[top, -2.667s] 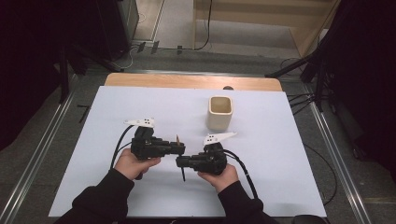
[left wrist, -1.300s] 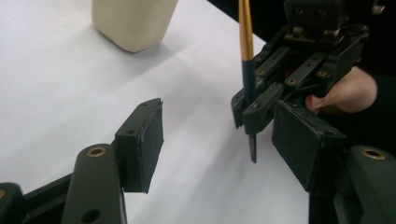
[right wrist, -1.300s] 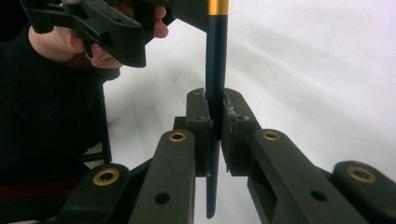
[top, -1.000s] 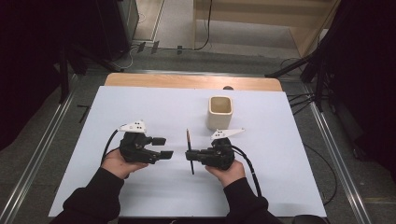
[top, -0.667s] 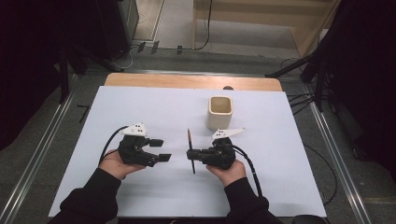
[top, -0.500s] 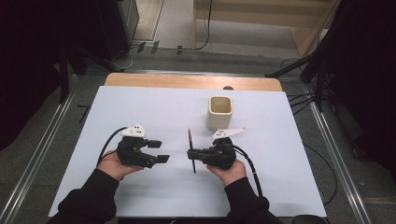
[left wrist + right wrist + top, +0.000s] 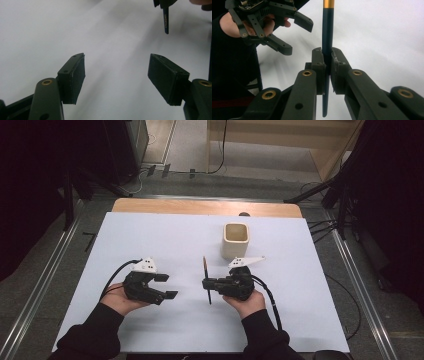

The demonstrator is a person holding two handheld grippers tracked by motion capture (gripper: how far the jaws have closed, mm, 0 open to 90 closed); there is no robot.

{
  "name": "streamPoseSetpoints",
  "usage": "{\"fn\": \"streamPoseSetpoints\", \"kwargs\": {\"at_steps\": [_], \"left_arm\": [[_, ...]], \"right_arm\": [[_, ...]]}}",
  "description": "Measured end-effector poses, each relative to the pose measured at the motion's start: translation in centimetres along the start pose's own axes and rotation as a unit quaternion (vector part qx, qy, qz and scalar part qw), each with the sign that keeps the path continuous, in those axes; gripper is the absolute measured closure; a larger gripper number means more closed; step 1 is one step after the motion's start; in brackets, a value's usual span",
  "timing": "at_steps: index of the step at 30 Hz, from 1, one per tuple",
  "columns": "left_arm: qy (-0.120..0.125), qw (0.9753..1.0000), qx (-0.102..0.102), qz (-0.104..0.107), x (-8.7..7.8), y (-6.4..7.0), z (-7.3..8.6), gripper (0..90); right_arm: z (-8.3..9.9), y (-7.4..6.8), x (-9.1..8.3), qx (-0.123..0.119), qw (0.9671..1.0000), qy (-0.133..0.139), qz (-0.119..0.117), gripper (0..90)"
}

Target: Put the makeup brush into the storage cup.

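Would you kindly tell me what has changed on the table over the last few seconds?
The two grippers, close together earlier, have drawn apart. The left gripper let go, moved left and is open. The right gripper stays shut on the pencil. The cup has not moved.

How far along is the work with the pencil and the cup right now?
Done: the right gripper is shut on the dark blue pencil with a gold band, lifted off the white table. In hand: the left gripper is open beside it, holding nothing. Left, probably: moving the pencil to the square beige cup, which looks empty.
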State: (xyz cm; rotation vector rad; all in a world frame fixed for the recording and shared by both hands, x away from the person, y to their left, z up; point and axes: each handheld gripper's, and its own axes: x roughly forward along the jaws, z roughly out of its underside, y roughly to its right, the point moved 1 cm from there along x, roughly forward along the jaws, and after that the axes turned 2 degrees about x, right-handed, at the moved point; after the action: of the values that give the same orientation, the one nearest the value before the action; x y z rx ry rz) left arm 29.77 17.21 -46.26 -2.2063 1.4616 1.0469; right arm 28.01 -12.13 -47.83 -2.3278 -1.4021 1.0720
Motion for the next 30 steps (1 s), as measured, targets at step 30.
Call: {"fn": "streamPoseSetpoints", "kwargs": {"at_steps": [30], "left_arm": [[-0.023, 0.9994, -0.009, -0.023, -1.4, -0.4, 2.3, 30.1]], "right_arm": [[-0.9, 0.9, -1.7, -0.007, 0.9992, 0.016, 0.037, 83.7]]}}
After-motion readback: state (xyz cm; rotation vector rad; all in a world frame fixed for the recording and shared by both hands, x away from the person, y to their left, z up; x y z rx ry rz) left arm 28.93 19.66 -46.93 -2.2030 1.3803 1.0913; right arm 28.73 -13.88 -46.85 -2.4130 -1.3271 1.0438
